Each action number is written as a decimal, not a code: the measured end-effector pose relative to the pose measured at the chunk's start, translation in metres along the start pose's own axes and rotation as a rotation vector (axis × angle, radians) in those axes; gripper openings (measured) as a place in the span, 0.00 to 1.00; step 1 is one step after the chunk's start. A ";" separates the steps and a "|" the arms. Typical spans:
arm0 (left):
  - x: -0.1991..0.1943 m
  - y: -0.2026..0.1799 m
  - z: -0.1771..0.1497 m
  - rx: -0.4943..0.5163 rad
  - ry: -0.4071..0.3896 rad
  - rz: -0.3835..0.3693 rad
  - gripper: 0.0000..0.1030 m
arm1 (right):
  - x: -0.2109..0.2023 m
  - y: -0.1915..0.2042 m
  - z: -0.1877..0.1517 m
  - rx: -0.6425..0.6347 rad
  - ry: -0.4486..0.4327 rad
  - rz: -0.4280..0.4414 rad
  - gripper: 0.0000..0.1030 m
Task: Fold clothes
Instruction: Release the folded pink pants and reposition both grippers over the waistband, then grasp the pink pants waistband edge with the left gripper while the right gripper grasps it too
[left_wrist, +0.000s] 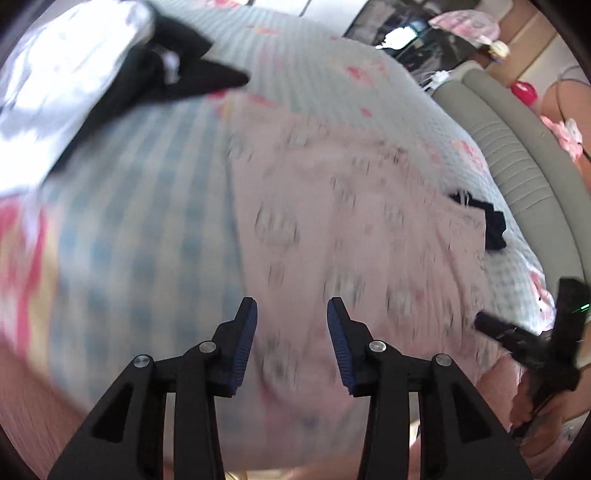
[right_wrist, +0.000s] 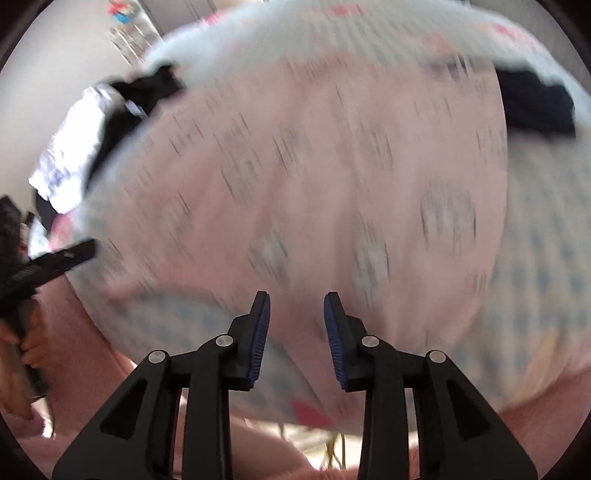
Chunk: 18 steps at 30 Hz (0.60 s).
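Note:
A pale pink garment (left_wrist: 332, 206) with a faint grey print lies spread flat on a blue-checked bed cover (left_wrist: 140, 229). My left gripper (left_wrist: 291, 306) hovers open above its near part, nothing between the blue pads. In the right wrist view the same pink garment (right_wrist: 314, 177) fills the middle, and my right gripper (right_wrist: 296, 301) is open over its near edge. Each view shows the other gripper at the side: the right gripper (left_wrist: 491, 323) and the left gripper (right_wrist: 79, 253). Both views are blurred by motion.
A black and white heap of clothes (left_wrist: 110, 74) lies at the far left of the bed. A small dark item (left_wrist: 493, 225) rests by the pink garment's far right corner. A grey padded headboard (left_wrist: 517, 147) runs along the right.

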<state>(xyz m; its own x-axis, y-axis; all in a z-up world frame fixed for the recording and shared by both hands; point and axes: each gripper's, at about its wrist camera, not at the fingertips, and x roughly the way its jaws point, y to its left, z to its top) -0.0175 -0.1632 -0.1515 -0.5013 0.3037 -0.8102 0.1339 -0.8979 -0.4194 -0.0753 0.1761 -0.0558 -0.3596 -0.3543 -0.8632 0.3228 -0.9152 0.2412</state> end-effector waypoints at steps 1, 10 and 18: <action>0.009 0.003 0.005 -0.014 0.015 0.002 0.40 | -0.002 0.006 0.012 -0.023 -0.021 0.012 0.41; 0.029 0.026 0.010 -0.080 0.071 -0.032 0.40 | 0.070 -0.009 -0.009 -0.003 0.125 0.057 0.43; 0.041 0.037 0.140 -0.081 -0.166 0.023 0.45 | 0.043 0.029 0.102 -0.226 0.036 0.063 0.50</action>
<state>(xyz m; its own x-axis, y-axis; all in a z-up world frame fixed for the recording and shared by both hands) -0.1528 -0.2286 -0.1427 -0.6307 0.2203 -0.7441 0.2118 -0.8736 -0.4382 -0.1710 0.1150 -0.0410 -0.3021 -0.3982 -0.8661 0.5324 -0.8241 0.1932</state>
